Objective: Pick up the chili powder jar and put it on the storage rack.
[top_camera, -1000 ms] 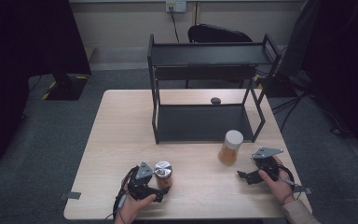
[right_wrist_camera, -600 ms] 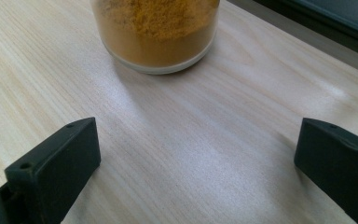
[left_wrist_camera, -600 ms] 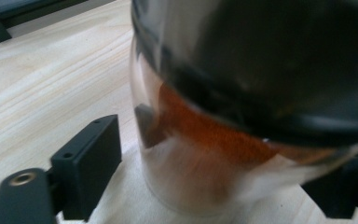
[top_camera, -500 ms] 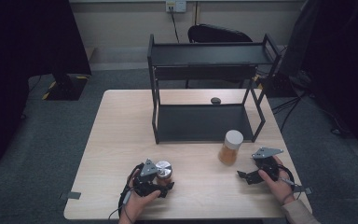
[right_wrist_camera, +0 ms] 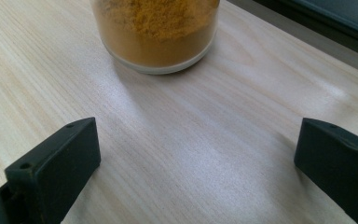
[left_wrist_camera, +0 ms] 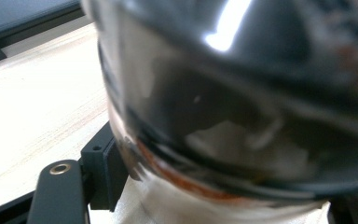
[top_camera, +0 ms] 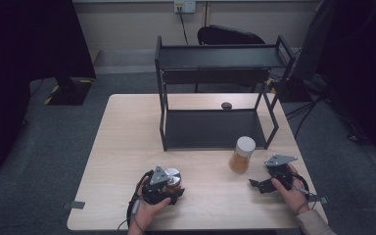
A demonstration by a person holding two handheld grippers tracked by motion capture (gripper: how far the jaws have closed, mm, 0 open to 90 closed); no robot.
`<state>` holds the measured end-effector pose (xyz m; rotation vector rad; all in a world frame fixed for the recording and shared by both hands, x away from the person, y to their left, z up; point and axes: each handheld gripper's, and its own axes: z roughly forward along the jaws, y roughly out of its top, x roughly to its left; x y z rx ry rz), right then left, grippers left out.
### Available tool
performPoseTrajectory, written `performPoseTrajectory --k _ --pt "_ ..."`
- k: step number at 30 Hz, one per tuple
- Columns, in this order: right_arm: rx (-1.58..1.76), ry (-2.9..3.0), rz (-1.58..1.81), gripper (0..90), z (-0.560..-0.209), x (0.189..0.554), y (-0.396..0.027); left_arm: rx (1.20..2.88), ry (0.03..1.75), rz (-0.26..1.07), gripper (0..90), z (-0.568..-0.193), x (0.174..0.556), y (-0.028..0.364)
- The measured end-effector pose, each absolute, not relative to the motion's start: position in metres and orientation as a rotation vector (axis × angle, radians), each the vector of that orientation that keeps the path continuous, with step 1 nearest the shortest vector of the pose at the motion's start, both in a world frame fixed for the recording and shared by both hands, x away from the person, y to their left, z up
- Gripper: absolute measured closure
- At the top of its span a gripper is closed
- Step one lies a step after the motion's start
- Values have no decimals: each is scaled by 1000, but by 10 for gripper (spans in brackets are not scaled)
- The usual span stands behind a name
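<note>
We find the left gripper (top_camera: pixel 169 188) at the near left of the table (top_camera: pixel 127 147), with its jaws clamped on a small jar with a silver lid (top_camera: pixel 172 177). The jaws have just been closing, and the jar stands between them. In the left gripper view the same jar (left_wrist_camera: pixel 242 116) sits hard against the camera, blurred, with a reddish band low on its glass; one black jaw presses its side at lower left. The jar stands upright on the table, near the front edge.

We find the right gripper (top_camera: pixel 259 183) at the near right of the table, held by the person's right hand (top_camera: pixel 289 188). Its jaws stand wide apart with bare wood between them, as the right gripper view (right_wrist_camera: pixel 196 154) shows. A second jar with a white lid (top_camera: pixel 242 154), filled with orange-yellow powder, stands upright just ahead of these jaws and apart from them. In the right gripper view its base (right_wrist_camera: pixel 156 32) lies beyond the jaw tips, slightly left of centre.

Behind both jars stands a black two-level shelf (top_camera: pixel 215 58). The powder jar is just in front of its right front leg. A small dark round object (top_camera: pixel 226 105) lies on the table behind the shelf's lower level. The tabletop between the two grippers is bare wood.
</note>
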<state>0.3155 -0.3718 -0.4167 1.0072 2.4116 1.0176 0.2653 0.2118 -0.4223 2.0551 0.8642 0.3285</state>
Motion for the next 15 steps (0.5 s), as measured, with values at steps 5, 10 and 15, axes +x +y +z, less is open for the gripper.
performPoseTrajectory --k 5,10,15 --pt "1008 2412 1018 0 -417 315 -372 2053 897 341 290 -419 267 208" --pt "1008 2412 1018 0 -417 315 -372 2049 897 343 293 -416 271 209" --pt "1008 2412 1018 0 -417 315 -372 2059 892 354 294 -409 277 207"
